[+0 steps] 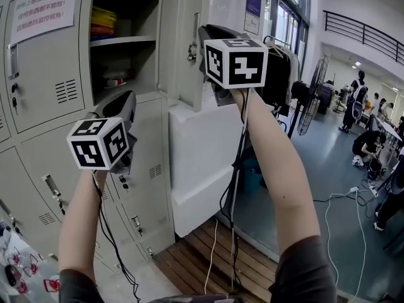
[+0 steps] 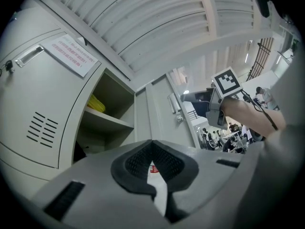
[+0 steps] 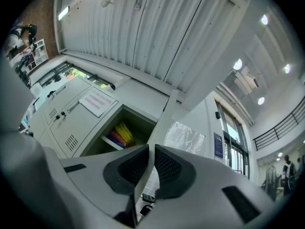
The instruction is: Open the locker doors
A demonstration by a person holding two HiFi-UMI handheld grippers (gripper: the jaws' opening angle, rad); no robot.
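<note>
Standing before a bank of grey lockers point(image 1: 38, 160) with both bare forearms raised. Holding the left hand-held gripper point(image 1: 128, 100) up in front of the shut lower doors, just under the open compartment point(image 1: 123, 62), with pads brought together at the tips, nothing between them and nothing touched. Holding the right hand-held gripper point(image 1: 207, 38) higher and further right, at the free edge of the upper locker door point(image 1: 178, 55), just beside a metal handle point(image 1: 192, 45) on that door. Along the right jaws: pads set very narrowly, with the thin door edge running straight in between them, so pinched on that edge as far as can be told. Locker door already swung wide out to the right, in front of a white pillar point(image 1: 196, 163). Inside the compartment: a shelf point(image 1: 123, 40) carrying a flat stack of yellow and red things point(image 1: 103, 23), and under it a small red-and-white item point(image 1: 113, 81), too small to name. To the left, another upper door, shut, bearing a paper notice point(image 1: 44, 8) in red print, plus a vent and a keyhole. Below, more doors, all shut. Low at the right, wooden slats point(image 1: 208, 257) with black and white cables trailing over them. Beyond, a standing fan point(image 1: 312, 90), dark hanging clothes, and several people far off on a grey floor.
</note>
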